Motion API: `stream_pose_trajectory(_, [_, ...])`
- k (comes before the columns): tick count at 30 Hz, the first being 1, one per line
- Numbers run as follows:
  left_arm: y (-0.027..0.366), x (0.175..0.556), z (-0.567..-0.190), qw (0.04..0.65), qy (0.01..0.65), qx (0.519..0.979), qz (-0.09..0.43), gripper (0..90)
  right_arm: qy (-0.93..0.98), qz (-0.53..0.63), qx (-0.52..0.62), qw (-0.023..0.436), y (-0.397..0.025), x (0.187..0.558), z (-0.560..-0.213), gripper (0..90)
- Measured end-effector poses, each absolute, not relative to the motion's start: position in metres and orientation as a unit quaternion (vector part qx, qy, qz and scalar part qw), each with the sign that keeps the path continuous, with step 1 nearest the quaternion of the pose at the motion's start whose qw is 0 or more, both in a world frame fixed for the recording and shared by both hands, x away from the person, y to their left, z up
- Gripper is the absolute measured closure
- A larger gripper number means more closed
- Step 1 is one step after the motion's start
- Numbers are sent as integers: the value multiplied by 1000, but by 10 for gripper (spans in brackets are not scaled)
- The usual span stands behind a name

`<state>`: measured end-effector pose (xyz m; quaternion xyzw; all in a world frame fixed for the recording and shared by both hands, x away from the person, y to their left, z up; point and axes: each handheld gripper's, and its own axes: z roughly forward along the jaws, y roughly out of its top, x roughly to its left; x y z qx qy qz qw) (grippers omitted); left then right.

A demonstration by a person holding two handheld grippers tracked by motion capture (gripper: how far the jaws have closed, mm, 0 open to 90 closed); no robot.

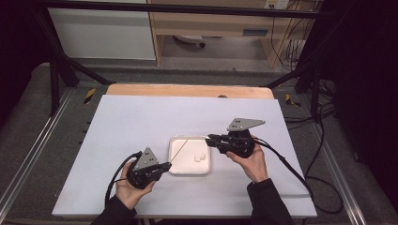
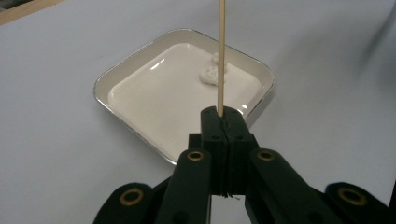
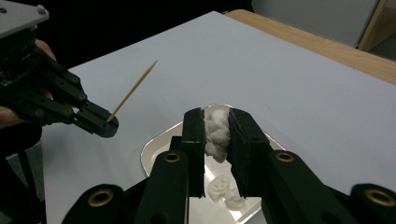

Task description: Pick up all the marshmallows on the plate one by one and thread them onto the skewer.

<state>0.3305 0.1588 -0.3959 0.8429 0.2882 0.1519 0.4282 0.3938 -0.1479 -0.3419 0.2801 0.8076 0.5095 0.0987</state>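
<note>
Two grippers at work: each one holds its own thing above the white worktop [image 1: 141, 122].
Left gripper [image 2: 221, 122]: clenched on the blunt end of a wooden skewer [image 2: 220, 56], so the full pointed length juts free up and forward over the tray.
Right gripper [image 3: 216, 135]: grasping a white dough-like lump [image 3: 217, 133] between its jaws, lifted over the tray; pinched at the sides, so part of the lump stays bare between the jaws, probably for the skewer tip.
Tray [image 1: 174, 165]: small, square, white, at the middle of the worktop between the two hands; more white pieces [image 3: 225, 190] lie in it near its right side, within easy reach.
Gap: skewer tip and held lump are apart.
Step, as I judge it: spearing the lump on the skewer.
</note>
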Motion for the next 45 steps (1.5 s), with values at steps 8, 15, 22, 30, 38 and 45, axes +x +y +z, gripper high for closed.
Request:
stream_pose_trajectory(8, [141,328,-401,419,271,854,145,891,789,540,283,83,-153,389,-338,769])
stream_pose_trajectory(15, [133,327,-404,412,261,861,145,891,774,566,278,57,-153,388,-336,771])
stream_pose_trajectory(22, [132,326,-404,413,258,861,145,891,772,571,275,45,-149,388,-339,770])
stream_pose_trajectory(30, [131,325,-404,416,256,860,146,891,770,573,277,36,-146,390,-342,771])
stream_pose_trajectory(38, [132,325,-403,418,257,858,149,891,769,575,277,33,-144,390,-343,771])
stream_pose_trajectory(45, [133,324,-403,422,260,854,156,892,762,584,278,25,-142,390,-346,779])
